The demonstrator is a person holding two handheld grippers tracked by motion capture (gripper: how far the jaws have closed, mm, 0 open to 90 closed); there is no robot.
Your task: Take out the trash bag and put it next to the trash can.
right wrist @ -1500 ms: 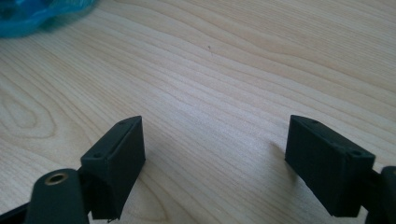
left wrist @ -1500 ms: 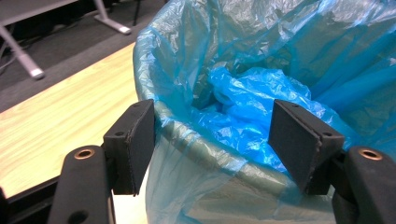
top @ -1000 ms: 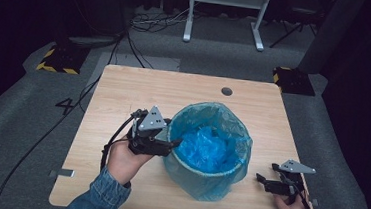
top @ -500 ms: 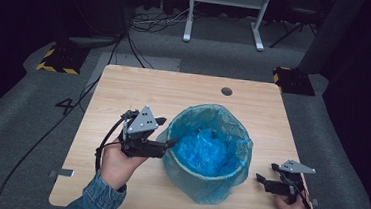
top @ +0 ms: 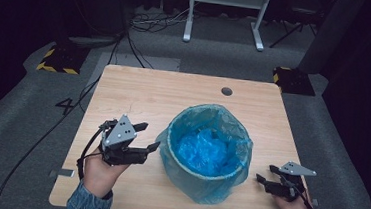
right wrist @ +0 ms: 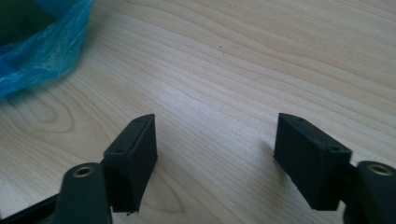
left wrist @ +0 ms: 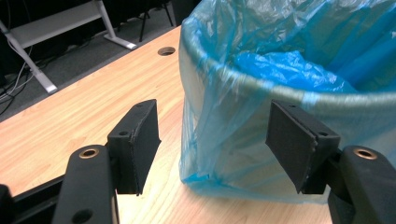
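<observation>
The bench [top: 139,96] carries a bin [top: 207,154] near its front edge, lined with a crinkled translucent blue bag [left wrist: 243,93]. Left gripper [top: 147,137]: wide open, empty, just beside the bin. Right gripper [top: 262,182]: jaws have just been closing, apart, nothing between.

Bin [top: 204,153] under the bag [top: 202,186]: walls fully wrapped, colour and material impossible to tell. Floor of the bin buried beneath crumpled blue plastic. In the left gripper view, bin cut off by the top and right edges, far rim out of frame beyond the left gripper [left wrist: 215,144]. In the right gripper view, just a corner of bag at upper left, ahead of the right gripper [right wrist: 215,154]. Worktop [top: 139,91] near edge cropped at the bottom of the high view, along with both forearms.
</observation>
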